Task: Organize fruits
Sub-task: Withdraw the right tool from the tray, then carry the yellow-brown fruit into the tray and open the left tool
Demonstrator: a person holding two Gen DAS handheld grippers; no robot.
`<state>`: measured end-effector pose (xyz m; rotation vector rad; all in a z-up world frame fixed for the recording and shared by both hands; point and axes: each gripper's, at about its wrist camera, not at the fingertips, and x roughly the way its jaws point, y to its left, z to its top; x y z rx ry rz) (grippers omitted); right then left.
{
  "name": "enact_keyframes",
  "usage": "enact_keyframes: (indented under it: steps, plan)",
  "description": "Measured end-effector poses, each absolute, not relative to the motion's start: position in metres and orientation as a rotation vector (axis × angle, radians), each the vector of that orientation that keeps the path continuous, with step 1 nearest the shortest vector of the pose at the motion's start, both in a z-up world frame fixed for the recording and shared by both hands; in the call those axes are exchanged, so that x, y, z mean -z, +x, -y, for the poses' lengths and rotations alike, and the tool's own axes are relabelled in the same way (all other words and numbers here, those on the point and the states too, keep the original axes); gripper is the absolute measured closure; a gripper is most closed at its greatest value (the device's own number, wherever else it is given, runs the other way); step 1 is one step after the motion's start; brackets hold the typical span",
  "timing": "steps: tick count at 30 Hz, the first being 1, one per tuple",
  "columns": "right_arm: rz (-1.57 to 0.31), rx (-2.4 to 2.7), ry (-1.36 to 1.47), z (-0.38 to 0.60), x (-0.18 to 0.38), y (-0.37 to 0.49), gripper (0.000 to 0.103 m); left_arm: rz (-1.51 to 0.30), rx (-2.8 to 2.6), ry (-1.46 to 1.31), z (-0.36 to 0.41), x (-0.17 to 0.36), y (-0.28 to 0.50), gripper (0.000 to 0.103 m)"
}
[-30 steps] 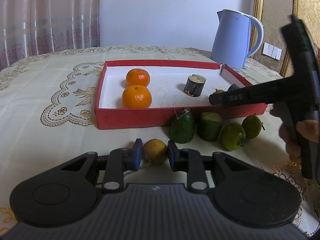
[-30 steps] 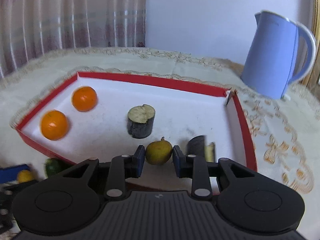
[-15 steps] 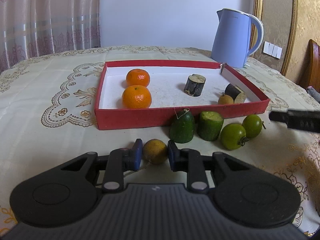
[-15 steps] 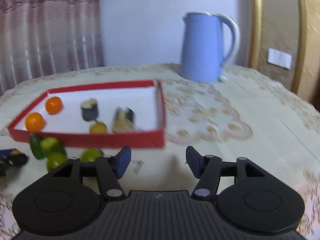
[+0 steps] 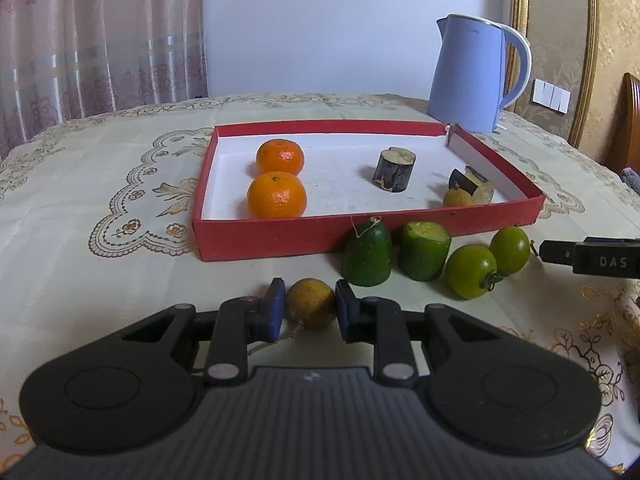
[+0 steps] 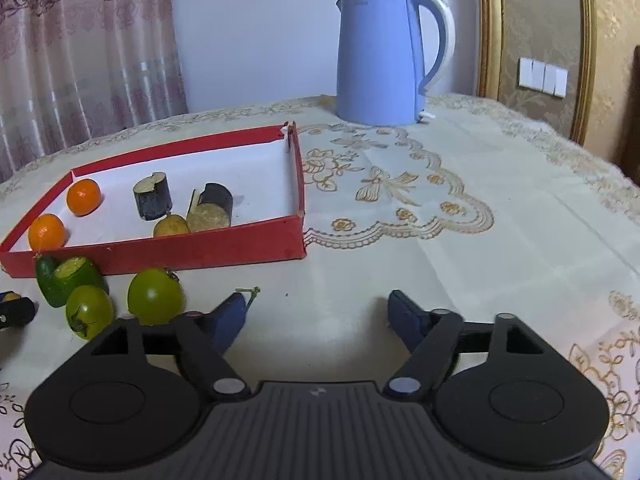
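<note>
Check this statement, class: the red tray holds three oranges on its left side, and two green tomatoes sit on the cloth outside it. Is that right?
Not quite. The red tray holds two oranges, not three; the left wrist view shows them one behind the other on its left side. The rest stands: two green tomatoes sit on the cloth outside the tray.

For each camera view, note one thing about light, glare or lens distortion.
Left wrist view: glare spots shine on the front orange, and the gold frame bows with fisheye bending. Right wrist view: daylight glows through the curtain, and the table edge curves.
</note>
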<state>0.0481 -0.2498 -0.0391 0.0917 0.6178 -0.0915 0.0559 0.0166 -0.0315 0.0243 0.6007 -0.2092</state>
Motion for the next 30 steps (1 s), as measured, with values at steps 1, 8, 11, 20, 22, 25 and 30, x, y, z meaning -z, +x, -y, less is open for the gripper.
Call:
enact_keyframes:
  steps: [1, 8, 11, 20, 22, 25, 30]
  plan:
    - [-0.616, 0.092, 0.093, 0.250, 0.039, 0.047, 0.023, -0.601, 0.209, 0.026, -0.017, 0.032, 0.056, 0.079]
    - [-0.646, 0.078, 0.036, 0.240, 0.041, 0.052, 0.010, -0.599, 0.200, 0.023, -0.017, 0.031, 0.056, 0.079]
    - [-0.660, 0.062, 0.032, 0.239, 0.042, 0.054, 0.000, -0.600, 0.202, 0.015, -0.018, 0.031, 0.056, 0.079]
    - [-0.660, 0.062, 0.033, 0.239, 0.042, 0.054, 0.000, -0.600, 0.203, 0.015, -0.018, 0.029, 0.057, 0.079]
    - [-0.660, 0.062, 0.034, 0.239, 0.042, 0.054, 0.000, -0.596, 0.205, 0.013, -0.019, 0.026, 0.057, 0.079]
    - [-0.660, 0.062, 0.034, 0.239, 0.042, 0.054, 0.000, -0.580, 0.210, 0.006, -0.021, 0.017, 0.056, 0.079]
    - [-0.660, 0.061, 0.034, 0.239, 0.042, 0.054, 0.000, -0.554, 0.224, 0.020, -0.015, -0.002, 0.062, 0.079]
